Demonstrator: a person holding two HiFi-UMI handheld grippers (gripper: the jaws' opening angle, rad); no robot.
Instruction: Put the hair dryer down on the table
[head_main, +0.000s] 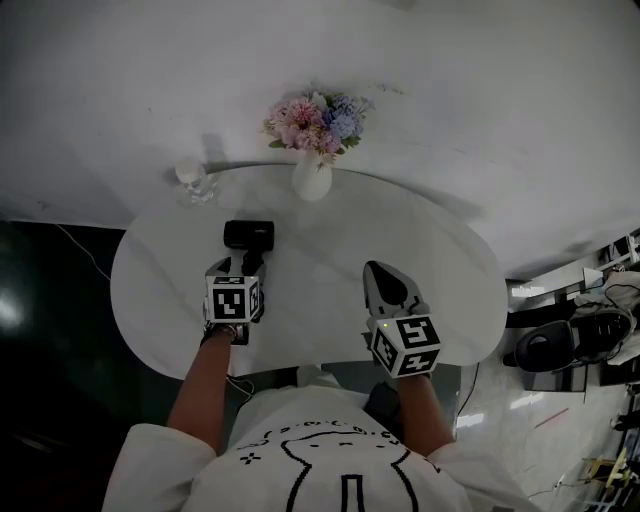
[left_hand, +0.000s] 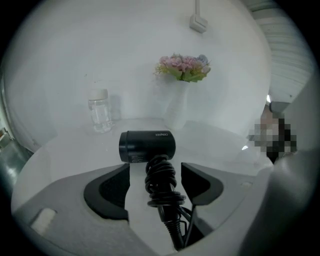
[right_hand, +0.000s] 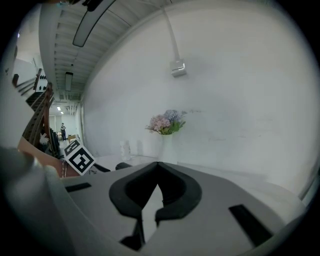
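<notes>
Left claw (left_hand: 155, 167) loosely astride hair dryer (left_hand: 147, 146)

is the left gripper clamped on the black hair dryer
No, the jaws of the left gripper stand apart, with gaps either side of the black hair dryer.

Flower vase (head_main: 311, 178), small clear jar (head_main: 191, 178)

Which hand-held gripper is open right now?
The left hand-held gripper: its jaws stand apart around the handle of the hair dryer, not pressing it. The right hand-held gripper is shut and empty.
</notes>
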